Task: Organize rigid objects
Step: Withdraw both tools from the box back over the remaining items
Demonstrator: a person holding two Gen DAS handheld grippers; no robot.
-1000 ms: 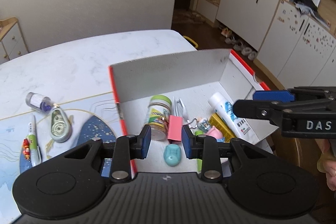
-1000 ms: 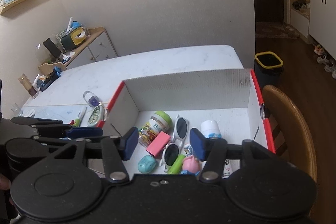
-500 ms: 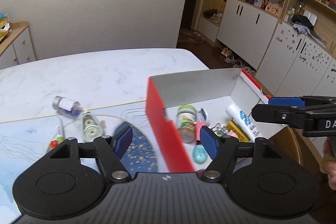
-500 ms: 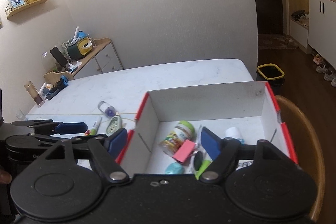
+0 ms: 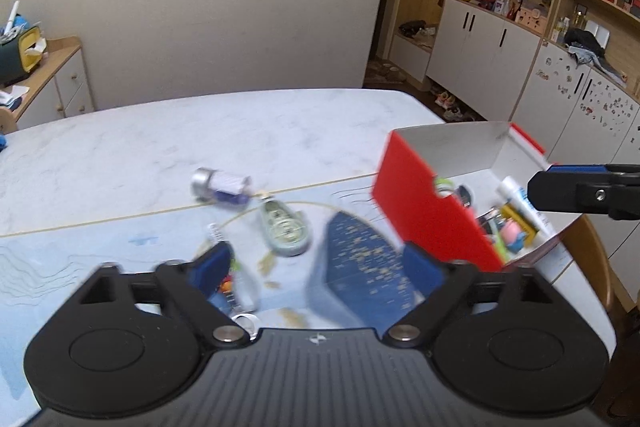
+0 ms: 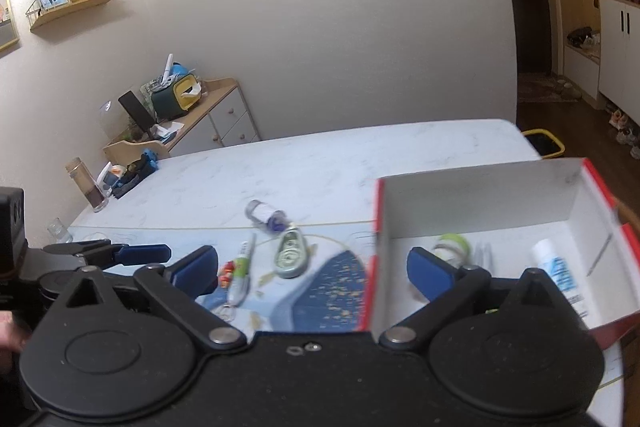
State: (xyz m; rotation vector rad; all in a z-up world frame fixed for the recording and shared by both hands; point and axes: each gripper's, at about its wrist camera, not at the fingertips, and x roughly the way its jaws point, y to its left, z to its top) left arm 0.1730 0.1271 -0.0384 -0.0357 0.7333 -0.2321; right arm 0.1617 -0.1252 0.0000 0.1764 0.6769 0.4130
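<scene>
Red cardboard formed the outer walls of an open box (image 6: 480, 203) that sat at the right end of the marble surface (image 6: 304, 167), its white interior holding a green-lidded jar (image 6: 452, 245), a white tube (image 6: 560, 271) and other small items, among them a pink figure (image 5: 512, 233) seen from the left wrist. Outside the box, on a pale blue mat (image 5: 100, 251) printed with a dark blue shape, lay a green correction-tape dispenser (image 6: 291, 255), a small vial with a silver cap (image 6: 265, 215) and a green-and-white pen (image 6: 242, 271), all near one another and left of the box. Both tools hovered above the mat: the left gripper (image 5: 316, 265) and the right gripper (image 6: 312, 267) were each opening, blue-padded fingers (image 5: 210, 265) spread wide with nothing between them. In the right wrist view, the left tool's fingers reached in from the left edge; part of a hand (image 6: 10, 329) showed beside it. A wooden chair back (image 5: 600, 267) curved past the box's far side.
</scene>
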